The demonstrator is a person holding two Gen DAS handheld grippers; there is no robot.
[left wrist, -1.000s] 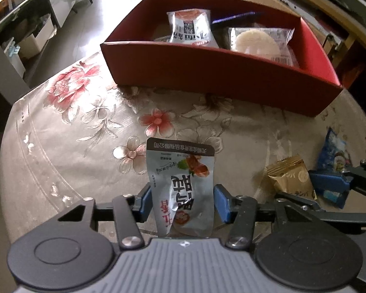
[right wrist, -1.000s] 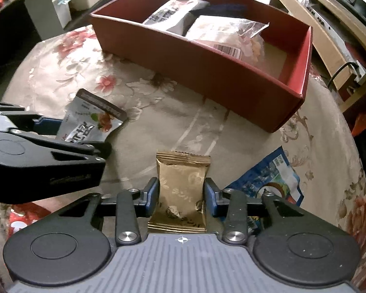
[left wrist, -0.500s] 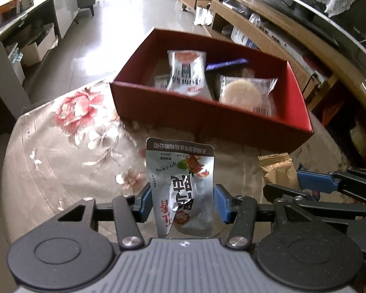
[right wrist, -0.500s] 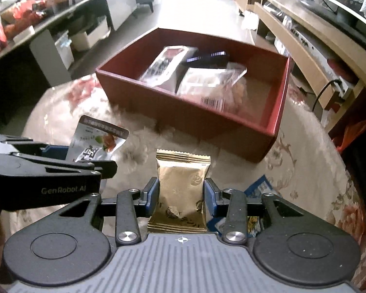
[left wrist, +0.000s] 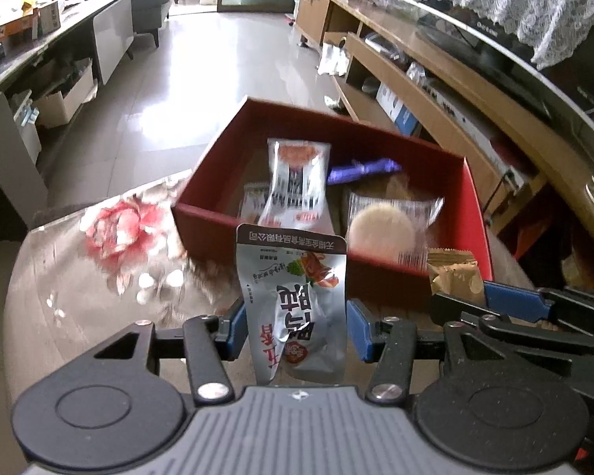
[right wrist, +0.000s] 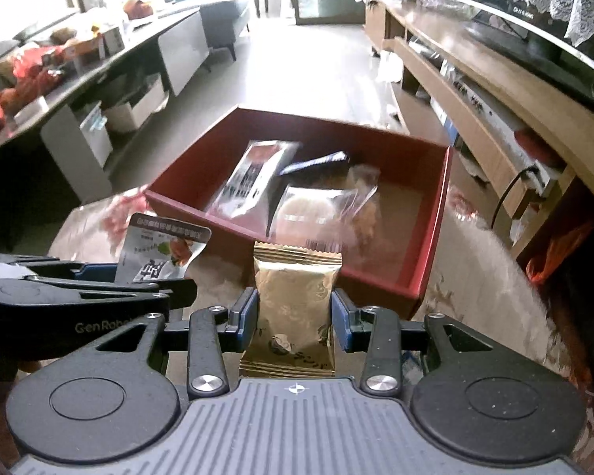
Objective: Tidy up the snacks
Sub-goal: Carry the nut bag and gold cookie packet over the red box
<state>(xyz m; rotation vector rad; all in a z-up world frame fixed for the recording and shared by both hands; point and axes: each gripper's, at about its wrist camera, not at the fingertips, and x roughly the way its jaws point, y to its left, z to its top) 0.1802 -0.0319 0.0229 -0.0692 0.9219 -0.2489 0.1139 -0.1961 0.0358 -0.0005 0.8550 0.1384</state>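
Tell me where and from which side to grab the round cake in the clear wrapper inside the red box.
Grip the round cake by the crimped wrapper edge on its right, coming straight down from above. It lies flat near the red box front wall, so a side approach looks blocked, and pinching the flat film should spare the soft disc. Both grippers are full now.

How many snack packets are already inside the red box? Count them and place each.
4 visible: a silver pouch left of centre, a smaller packet tucked beneath it, a purple stick wrapper behind, a round cake in clear wrap right. More may be hidden underneath.
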